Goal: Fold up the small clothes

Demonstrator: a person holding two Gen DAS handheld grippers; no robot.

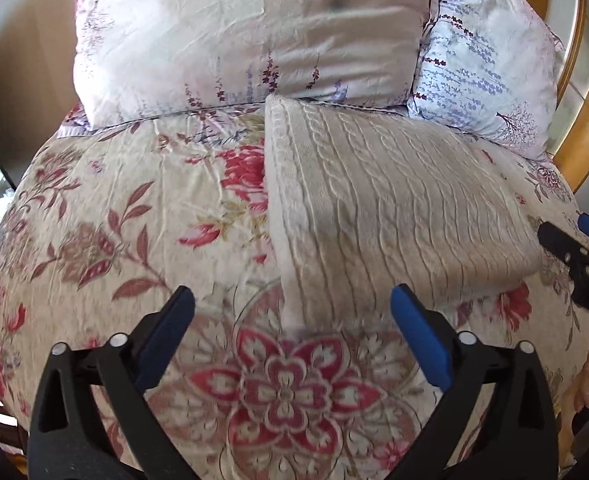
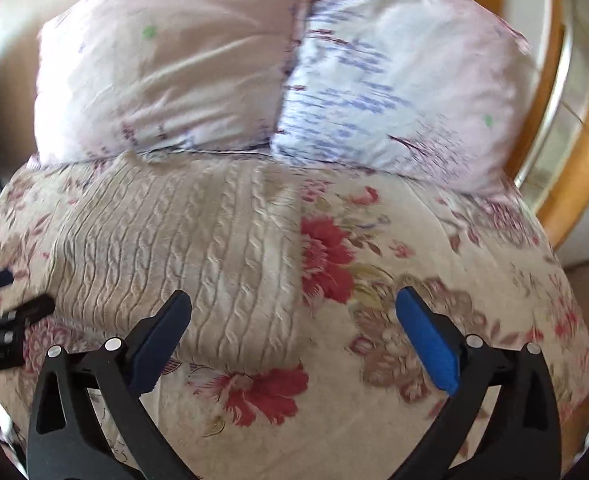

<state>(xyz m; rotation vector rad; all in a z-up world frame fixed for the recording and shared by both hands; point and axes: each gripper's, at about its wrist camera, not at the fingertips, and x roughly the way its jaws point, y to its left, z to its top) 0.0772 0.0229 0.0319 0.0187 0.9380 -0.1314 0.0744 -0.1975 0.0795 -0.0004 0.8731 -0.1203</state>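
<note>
Bedspread: my floral bedspread (image 1: 94, 240) fills the left of my left wrist view, red and brown blooms all over, wrinkled.
Left hand-held gripper: my left hand-held gripper (image 1: 292, 306) hangs over the bedspread with its blue pads spread wide, nothing between them; the near corner of the knit lies in the gap, untouched.
Cream cable-knit garment: the cream cable-knit garment (image 1: 374, 208) lies folded flat on the bed, a tidy block, far end close up against the pillows.
Pillows: pink-white pillow (image 1: 234, 36) to the left, lavender-print pillow (image 1: 490, 68) to the right, side by side at the head.
Right hand-held gripper: my right hand-held gripper (image 2: 294, 312) is gaping wide too, holding nothing; its left pad sits over the knit's near edge, its right pad over bare bedspread.
Garment from the right wrist: sits left of centre (image 2: 182, 248).
Headboard: curved wooden headboard (image 2: 574, 184) at far right.
</note>
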